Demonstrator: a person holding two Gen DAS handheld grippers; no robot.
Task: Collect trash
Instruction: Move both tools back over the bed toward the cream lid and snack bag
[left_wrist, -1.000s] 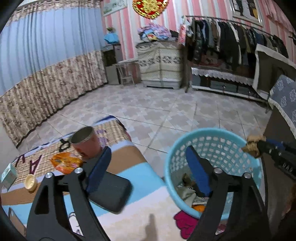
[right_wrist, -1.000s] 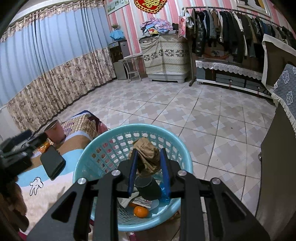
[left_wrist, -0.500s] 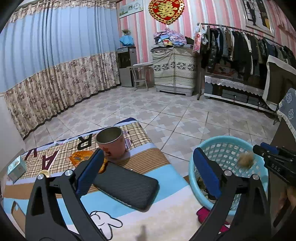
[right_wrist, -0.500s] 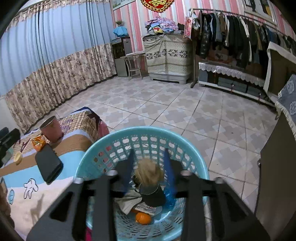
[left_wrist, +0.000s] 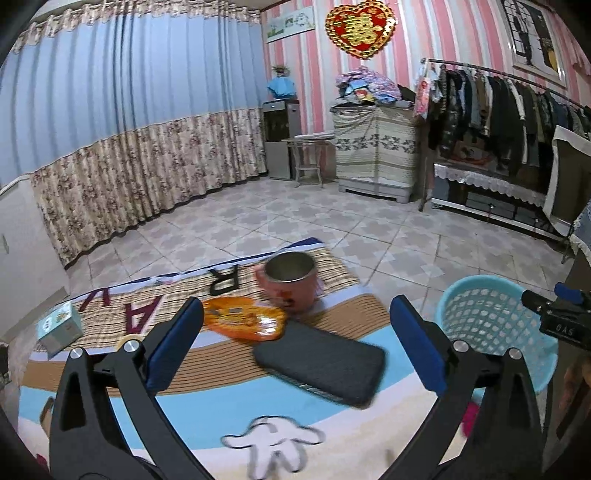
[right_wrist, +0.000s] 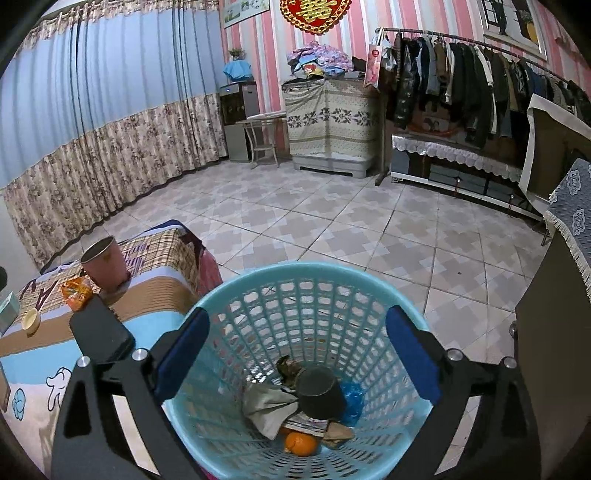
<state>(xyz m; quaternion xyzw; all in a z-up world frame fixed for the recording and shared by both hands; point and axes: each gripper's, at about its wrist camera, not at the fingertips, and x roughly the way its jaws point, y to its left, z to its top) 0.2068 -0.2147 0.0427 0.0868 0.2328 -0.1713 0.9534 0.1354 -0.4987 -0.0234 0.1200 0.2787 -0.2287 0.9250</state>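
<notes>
While the bed carries what is left to sort, the blue basket on the floor beside it is seen to hold an orange, crumpled paper and a dark cup. The right gripper is held above its rim, fingers wide and empty: a drop seems finished. The left gripper, fingers also wide and empty, is aimed at the orange wrapper, which lies beside the pink cup. A descent and a closing onto the wrapper are judged to be called for next.

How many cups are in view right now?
2: a pink cup upright on the bed beside the orange wrapper; a dark cup inside the blue basket. More may be buried.
</notes>
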